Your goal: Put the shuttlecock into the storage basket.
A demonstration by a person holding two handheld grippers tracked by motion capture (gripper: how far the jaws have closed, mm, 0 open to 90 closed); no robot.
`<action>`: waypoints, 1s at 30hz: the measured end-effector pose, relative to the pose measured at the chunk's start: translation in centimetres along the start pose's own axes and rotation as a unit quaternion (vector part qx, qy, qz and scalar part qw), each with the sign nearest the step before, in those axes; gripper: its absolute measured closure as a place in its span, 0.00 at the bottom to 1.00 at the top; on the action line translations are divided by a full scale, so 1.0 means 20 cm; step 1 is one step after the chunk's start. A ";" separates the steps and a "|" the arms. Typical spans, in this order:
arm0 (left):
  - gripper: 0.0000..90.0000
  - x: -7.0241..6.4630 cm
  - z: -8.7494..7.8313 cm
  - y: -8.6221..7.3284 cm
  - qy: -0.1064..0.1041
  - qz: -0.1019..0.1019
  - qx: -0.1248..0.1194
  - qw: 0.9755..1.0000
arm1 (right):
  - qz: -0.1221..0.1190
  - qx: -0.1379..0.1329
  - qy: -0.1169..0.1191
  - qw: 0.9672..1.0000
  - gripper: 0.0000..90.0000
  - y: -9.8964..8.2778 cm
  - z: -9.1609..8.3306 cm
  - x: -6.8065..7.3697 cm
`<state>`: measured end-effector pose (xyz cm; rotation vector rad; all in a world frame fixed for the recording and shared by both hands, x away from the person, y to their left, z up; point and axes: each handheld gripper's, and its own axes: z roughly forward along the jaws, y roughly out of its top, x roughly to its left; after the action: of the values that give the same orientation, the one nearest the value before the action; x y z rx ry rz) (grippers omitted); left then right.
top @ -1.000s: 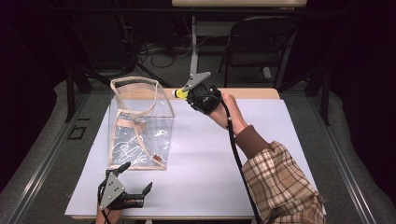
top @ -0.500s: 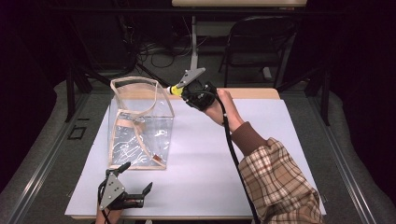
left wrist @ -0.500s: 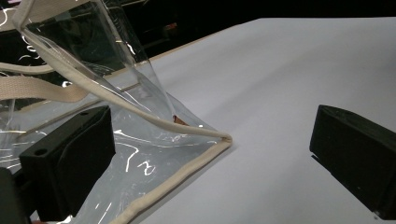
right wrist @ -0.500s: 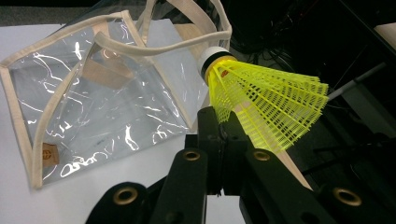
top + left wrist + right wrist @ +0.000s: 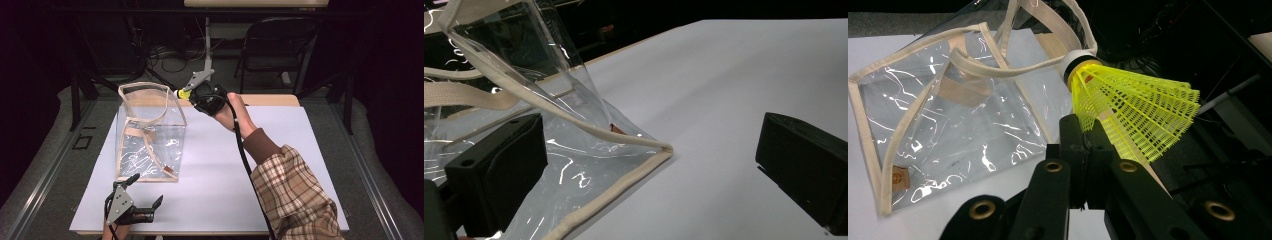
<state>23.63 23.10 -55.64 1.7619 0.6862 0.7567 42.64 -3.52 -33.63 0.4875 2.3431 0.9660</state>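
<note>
The right hand-held gripper [image 5: 1088, 150] is clamping a yellow shuttlecock [image 5: 1133, 107] just beside the clear bag's [image 5: 150, 130] rim, not yet dropping it in, while the left hand-held gripper [image 5: 649, 170] is resting open by the bag's bottom corner.

1. The clear bag [image 5: 150, 137] stood upright near the table's [image 5: 300, 150] left edge, blocking that side from the far edge almost to the near one.
2. Its open mouth faced up, unobstructed except for the loose strap [image 5: 150, 117] drooping across it.
3. The right half of the table lay bare, crossed only by the person's sleeve [image 5: 295, 195].
4. The left gripper [image 5: 134, 206] sat at the near left corner, just beside the bag's base.
</note>
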 end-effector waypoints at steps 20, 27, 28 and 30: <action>0.00 0.00 0.00 0.00 -0.001 -0.001 -0.001 1.000 | -0.012 -0.006 0.005 1.000 1.00 0.09 0.04 0.02; 0.00 0.00 0.00 0.00 0.000 -0.001 -0.001 1.000 | -0.014 -0.006 0.007 1.000 1.00 0.11 0.06 0.02; 0.00 0.00 0.00 0.00 0.000 0.000 -0.002 1.000 | -0.015 -0.007 0.006 1.000 1.00 0.11 0.07 0.02; 0.00 0.00 0.00 0.00 -0.001 -0.001 -0.001 1.000 | -0.020 -0.006 0.006 1.000 1.00 0.12 0.07 0.02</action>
<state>23.63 23.19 -55.62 1.7595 0.6863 0.7543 43.45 -0.98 -32.88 0.4302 2.3482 0.9662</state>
